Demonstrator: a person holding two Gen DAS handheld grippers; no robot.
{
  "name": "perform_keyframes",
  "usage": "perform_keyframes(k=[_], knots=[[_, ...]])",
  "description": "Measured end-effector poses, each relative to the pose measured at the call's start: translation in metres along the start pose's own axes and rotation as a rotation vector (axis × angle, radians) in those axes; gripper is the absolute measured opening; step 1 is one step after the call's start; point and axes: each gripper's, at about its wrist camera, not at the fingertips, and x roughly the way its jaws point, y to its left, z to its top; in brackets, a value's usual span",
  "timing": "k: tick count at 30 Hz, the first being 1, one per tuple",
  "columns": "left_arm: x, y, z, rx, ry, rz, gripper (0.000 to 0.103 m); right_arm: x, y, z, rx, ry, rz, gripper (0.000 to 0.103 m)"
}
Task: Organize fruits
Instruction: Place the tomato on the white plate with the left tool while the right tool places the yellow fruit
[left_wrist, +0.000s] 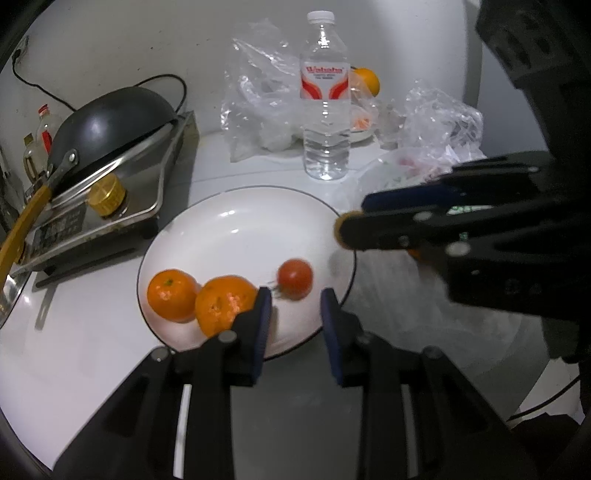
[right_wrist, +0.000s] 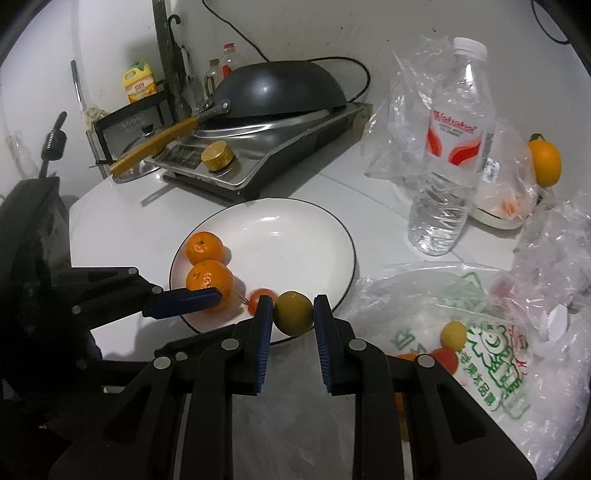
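Note:
A white plate (left_wrist: 240, 229) (right_wrist: 288, 236) holds two oranges (left_wrist: 171, 293) (left_wrist: 223, 302) and a small red tomato (left_wrist: 294, 277) (right_wrist: 258, 297). My left gripper (left_wrist: 295, 297) (right_wrist: 217, 296) hovers over the plate's near rim. Its jaws stand narrowly apart with nothing between them, and the blurred tomato lies just beyond the tips. My right gripper (right_wrist: 293, 306) (left_wrist: 343, 230) is shut on a yellow-green round fruit (right_wrist: 293, 313), held above the plate's right rim.
A plastic bag (right_wrist: 480, 332) with more small fruit lies right of the plate. Behind the plate stands a water bottle (left_wrist: 325, 99) (right_wrist: 450, 147). A stove with an upturned wok (left_wrist: 110, 122) (right_wrist: 280, 88) sits at the left. Crumpled clear bags and another orange (left_wrist: 365, 79) are at the back.

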Motion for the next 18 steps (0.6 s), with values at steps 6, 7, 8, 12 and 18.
perform_keyframes(k=[6,7,8,12,18], knots=[[-0.014,0.004,-0.002,-0.009,-0.041,-0.015,0.030,0.017,0.009,0.001,-0.015,0.039,-0.011,0.024],[-0.017,0.006,-0.002,-0.015,-0.049,-0.012,0.031,0.019,0.011,0.002,-0.019,0.045,-0.013,0.024],[-0.019,0.008,-0.003,-0.024,-0.053,-0.010,0.031,0.019,0.013,0.002,-0.021,0.046,-0.008,0.024],[-0.022,0.021,-0.007,-0.060,-0.055,0.005,0.031,0.023,0.022,0.004,-0.030,0.052,0.017,0.024],[-0.031,0.034,-0.014,-0.084,-0.071,0.015,0.031,0.027,0.037,0.006,-0.049,0.067,0.027,0.024]])
